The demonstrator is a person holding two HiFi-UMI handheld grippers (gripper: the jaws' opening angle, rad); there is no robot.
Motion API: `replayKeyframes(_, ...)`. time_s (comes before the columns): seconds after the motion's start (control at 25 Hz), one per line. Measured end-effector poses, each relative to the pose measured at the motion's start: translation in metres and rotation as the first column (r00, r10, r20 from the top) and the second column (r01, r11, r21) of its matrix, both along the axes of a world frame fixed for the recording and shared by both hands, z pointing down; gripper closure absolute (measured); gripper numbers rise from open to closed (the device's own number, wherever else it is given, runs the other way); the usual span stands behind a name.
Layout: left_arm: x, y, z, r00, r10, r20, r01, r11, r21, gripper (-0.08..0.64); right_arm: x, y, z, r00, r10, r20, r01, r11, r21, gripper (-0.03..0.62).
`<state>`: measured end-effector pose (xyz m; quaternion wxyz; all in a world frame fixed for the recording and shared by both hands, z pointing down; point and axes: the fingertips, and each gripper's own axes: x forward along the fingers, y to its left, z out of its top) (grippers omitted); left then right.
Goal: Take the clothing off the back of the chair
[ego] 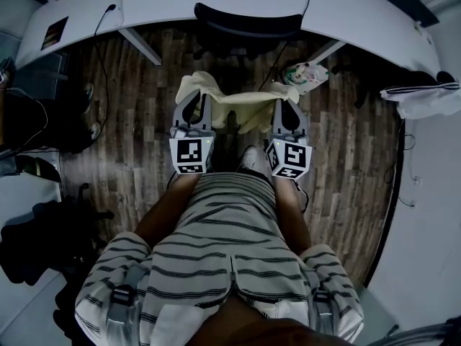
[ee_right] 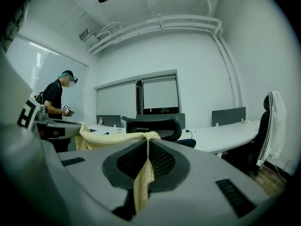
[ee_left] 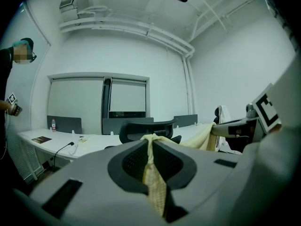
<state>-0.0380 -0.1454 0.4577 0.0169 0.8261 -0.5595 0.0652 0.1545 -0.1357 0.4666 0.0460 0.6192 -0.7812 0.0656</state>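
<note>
A pale yellow garment (ego: 234, 103) hangs stretched between my two grippers, above the wooden floor and clear of the black office chair (ego: 248, 21). My left gripper (ego: 193, 101) is shut on one end of it; the cloth (ee_left: 154, 178) is pinched between the jaws and hangs down. The right gripper (ego: 285, 107) is shut on the other end, with the cloth (ee_right: 141, 180) squeezed between its jaws. The chair (ee_left: 148, 128) stands just ahead at the white desk (ego: 346, 6), its backrest (ee_right: 153, 125) bare.
A curved white desk (ee_left: 70, 147) with a cable and small items runs behind the chair. A person (ee_right: 56, 107) stands at the left. A second chair with a striped jacket (ee_right: 273, 126) is at the right. A small bag (ego: 306, 74) lies on the floor by the desk leg.
</note>
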Motion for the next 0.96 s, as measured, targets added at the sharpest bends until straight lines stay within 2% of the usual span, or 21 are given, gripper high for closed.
replayKeyframes(0.96, 0.001, 0.001, 0.02, 1.0, 0.02, 0.023, -0.019, 1.0, -0.014, 0.52, 0.001, -0.001, 0.018, 1.0, 0.011, 0.013, -0.011, 1.0, -0.017, 0.566)
